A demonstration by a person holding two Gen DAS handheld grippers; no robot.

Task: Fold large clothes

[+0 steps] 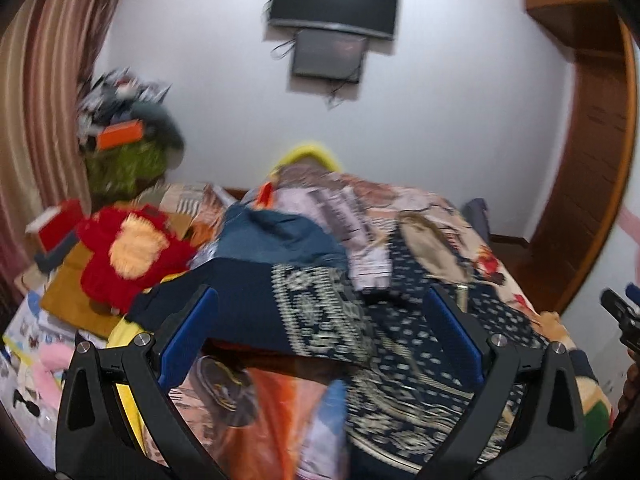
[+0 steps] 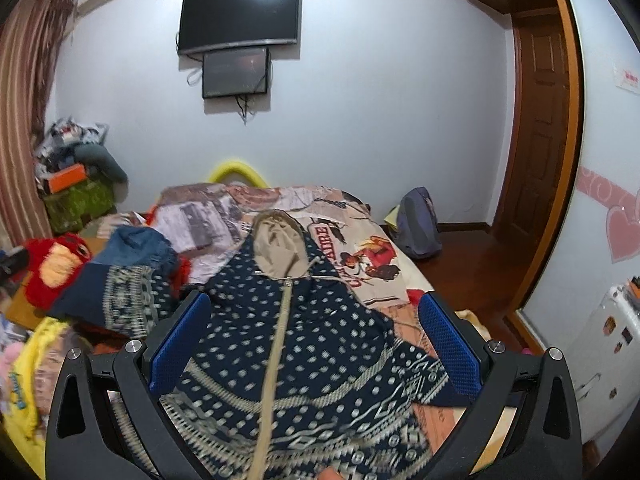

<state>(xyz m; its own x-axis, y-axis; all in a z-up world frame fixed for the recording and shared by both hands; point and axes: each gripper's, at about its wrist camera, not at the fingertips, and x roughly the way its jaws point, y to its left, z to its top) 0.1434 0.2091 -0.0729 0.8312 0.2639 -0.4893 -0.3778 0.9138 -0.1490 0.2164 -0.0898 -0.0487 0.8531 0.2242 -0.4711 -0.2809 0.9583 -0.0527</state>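
Fabric of the navy hooded jacket (image 2: 304, 344) looks soft, thick and floppy; it lies zipper-up on the bed (image 2: 380, 256), hood away from the grippers, so I would pinch a sleeve edge or the hem. Left gripper (image 1: 320, 340) and right gripper (image 2: 316, 344) hover above the jacket, jaws wide apart, grasping nothing

Home bedroom: bed (image 2: 384, 264), wall-mounted TV (image 2: 239, 19), striped curtain (image 2: 20, 120), wooden door (image 2: 540, 128).
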